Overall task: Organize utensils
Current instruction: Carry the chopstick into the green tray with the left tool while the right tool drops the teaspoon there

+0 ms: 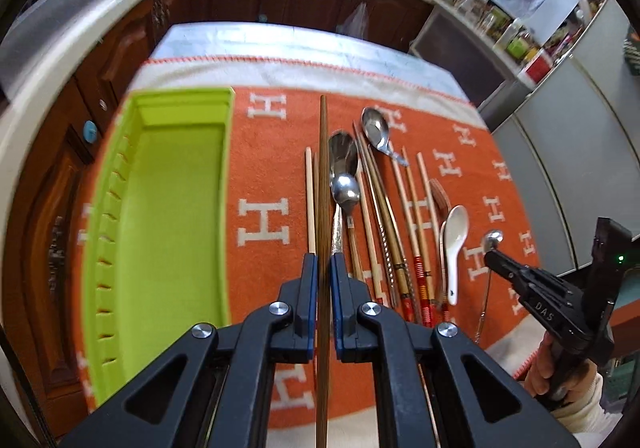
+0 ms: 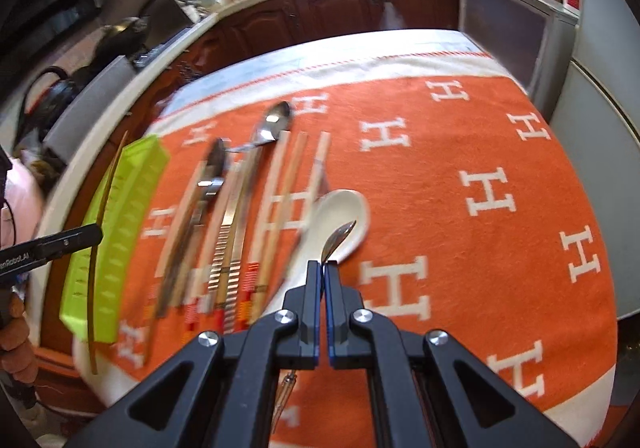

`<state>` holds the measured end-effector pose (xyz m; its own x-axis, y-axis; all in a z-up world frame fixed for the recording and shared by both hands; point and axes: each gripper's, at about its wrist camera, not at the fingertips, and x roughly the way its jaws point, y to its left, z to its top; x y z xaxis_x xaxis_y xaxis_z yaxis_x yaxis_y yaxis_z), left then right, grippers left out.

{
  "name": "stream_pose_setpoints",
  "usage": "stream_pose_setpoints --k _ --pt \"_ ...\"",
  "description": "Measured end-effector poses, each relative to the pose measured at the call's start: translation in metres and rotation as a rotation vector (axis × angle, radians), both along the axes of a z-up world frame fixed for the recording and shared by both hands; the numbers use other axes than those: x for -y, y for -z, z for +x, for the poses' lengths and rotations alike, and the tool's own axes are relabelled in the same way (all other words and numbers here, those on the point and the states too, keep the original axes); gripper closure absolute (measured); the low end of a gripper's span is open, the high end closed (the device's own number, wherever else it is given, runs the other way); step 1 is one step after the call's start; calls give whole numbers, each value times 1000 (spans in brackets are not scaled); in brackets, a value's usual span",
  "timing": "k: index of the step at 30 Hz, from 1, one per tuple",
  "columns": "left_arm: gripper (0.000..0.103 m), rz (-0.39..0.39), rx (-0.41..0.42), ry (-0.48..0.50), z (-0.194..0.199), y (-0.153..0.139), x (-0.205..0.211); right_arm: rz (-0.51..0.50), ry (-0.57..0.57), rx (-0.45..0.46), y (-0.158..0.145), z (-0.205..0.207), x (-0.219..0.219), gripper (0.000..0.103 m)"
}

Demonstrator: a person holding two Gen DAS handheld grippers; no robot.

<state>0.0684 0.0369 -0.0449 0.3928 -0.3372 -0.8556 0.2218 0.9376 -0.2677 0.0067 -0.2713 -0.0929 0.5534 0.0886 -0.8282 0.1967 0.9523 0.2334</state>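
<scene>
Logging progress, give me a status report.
Left gripper shut on dark chopstick. Right gripper shut on small metal spoon. Green tray empty.

Glossy metal spoons (image 1: 375, 125); matt, seemingly plastic green tray (image 1: 176, 207); woven cloth (image 2: 480, 167).

Lying on the blanket (image 1: 264, 151): tray (image 1: 176, 207) at left, row of chopsticks (image 1: 404, 207) and spoons (image 1: 344, 167) to its right, ceramic spoon (image 1: 454, 244) further right.
</scene>
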Motion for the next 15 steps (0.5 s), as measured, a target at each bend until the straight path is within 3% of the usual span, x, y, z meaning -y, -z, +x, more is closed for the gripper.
stream_pose_setpoints --k 4,8,15 --pt "99 10 87 -39 -17 -35 -26 23 -83 40 -27 1 -28 101" --pt "99 84 157 -113 -20 -53 -54 67 -189 83 -53 11 -62 101" --pt "99 119 123 -189 2 -24 -89 108 -373 136 -78 54 -146 101"
